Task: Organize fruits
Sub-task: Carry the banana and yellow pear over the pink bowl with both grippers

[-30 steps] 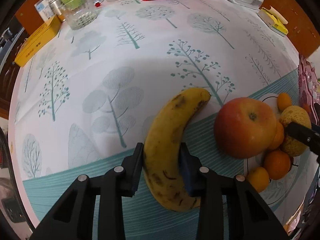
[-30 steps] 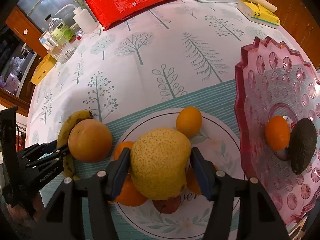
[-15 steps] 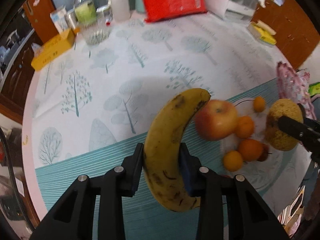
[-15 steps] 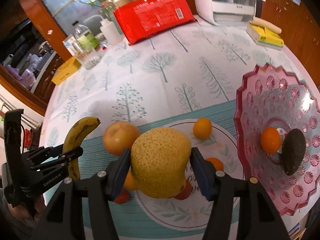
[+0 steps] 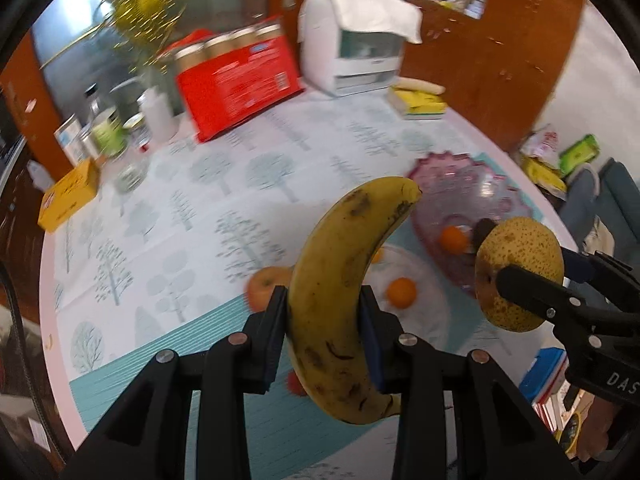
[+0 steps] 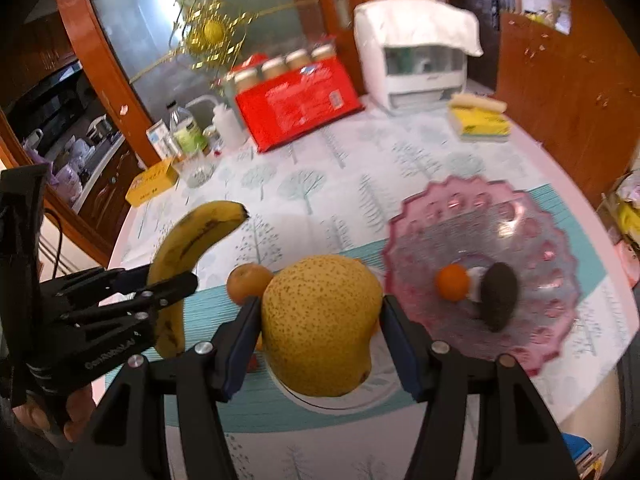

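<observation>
Both fruits hang in the air above the counter (image 6: 320, 168), which fits a carry from the white plate (image 5: 432, 312) toward the pink scalloped dish (image 6: 532, 220) that already holds a small orange (image 6: 452, 282) and a dark avocado (image 6: 499, 296); that dish looks like the collecting place, though this is a judgement from how things lie. The left tongs (image 5: 322, 336) are drawn in nearly as far as they go, their pads pressed on either side of the banana (image 5: 344, 280) at its lower half, so the fruit stands roughly upright with its tip curving up and to the right. Gripping below the middle leaves the long end free and clear of the other fruit. The right tongs (image 6: 316, 334) stand about half open, because the yellow speckled pear (image 6: 320, 324) between them is broad; both pads bear on its flanks. Below, an apple (image 5: 266, 286) lies on the cloth beside the plate, and another small orange (image 5: 401, 291) rests on the plate itself. The two held fruits are near each other but apart.
</observation>
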Demonstrator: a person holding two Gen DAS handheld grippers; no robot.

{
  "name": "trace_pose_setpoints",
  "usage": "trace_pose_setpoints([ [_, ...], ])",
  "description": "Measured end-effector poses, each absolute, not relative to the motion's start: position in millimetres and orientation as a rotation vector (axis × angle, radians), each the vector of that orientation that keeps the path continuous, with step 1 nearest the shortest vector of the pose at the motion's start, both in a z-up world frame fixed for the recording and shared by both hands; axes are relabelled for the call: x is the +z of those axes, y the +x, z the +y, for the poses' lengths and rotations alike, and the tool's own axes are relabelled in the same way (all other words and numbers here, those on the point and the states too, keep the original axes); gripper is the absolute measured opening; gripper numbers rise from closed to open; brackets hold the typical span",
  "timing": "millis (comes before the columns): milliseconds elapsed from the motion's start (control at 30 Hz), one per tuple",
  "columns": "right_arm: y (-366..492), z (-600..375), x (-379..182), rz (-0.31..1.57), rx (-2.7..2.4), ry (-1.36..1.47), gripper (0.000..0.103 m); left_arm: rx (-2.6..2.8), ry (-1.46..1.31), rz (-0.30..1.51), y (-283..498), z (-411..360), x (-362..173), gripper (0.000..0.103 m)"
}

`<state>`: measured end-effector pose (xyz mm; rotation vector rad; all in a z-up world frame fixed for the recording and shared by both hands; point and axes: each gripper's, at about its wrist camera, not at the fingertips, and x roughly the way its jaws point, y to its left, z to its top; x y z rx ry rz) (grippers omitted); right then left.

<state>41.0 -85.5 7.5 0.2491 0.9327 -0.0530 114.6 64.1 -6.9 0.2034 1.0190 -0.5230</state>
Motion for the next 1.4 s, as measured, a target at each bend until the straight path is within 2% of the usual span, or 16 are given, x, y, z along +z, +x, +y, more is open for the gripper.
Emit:
trace_pose_setpoints([
  [267, 10, -141, 30, 0.862, -0.124, 0.285, 0.060, -0.569, 0.239, 0.990, 98, 3, 6, 0.033],
  [600, 24, -245, 20, 0.874, -0.068, 0.298, 0.060, -0.446, 0.247, 1.006, 114, -85, -4, 0.033],
  [967, 68, -339, -35, 0.988, -0.002, 0.263, 0.060, -0.300, 0.318, 1.078, 141, -160, -69, 0.033],
  [1400, 113, -350, -92, 1.101, 0.094, 0.233, 0.060, -0.205, 0.382, 1.171, 147, -181, -126, 0.033],
])
